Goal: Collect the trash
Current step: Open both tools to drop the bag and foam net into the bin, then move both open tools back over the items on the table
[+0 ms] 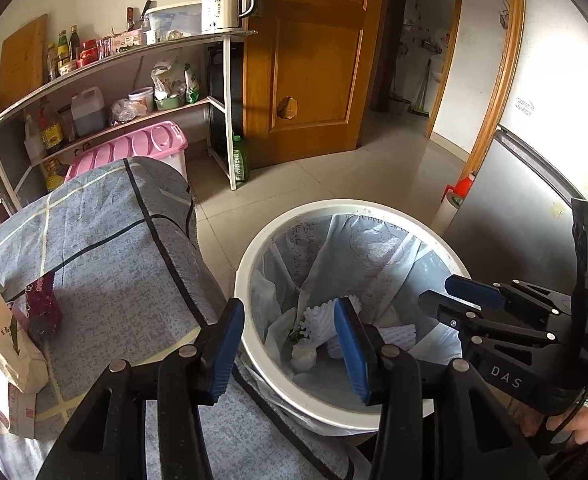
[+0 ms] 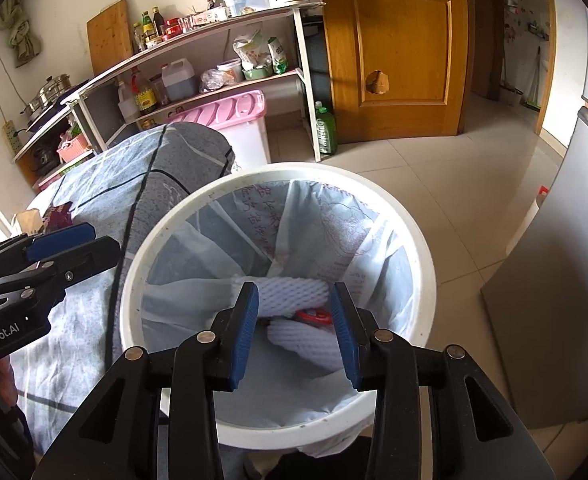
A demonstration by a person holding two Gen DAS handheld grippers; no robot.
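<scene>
White foam netting (image 2: 294, 292) lies crumpled inside your round white bin (image 2: 421, 248), on its thin printed liner, beside the grey checked bed (image 1: 106, 240). Both your left gripper (image 1: 290, 344) and right gripper (image 2: 295, 332) hang over it, blue pads apart, holding nothing. Only your left view shows "DAS" on the right gripper and a brown paper bag (image 1: 2, 344) on the bed.

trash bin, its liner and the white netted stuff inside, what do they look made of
Trash bin: seemingly rigid white plastic, smooth, slightly scuffed rim. Liner: thin translucent plastic film, wrinkled, with faint red print showing through. White netted pieces: probably foam fruit-wrap mesh, given the soft, matte diamond lattice.
</scene>
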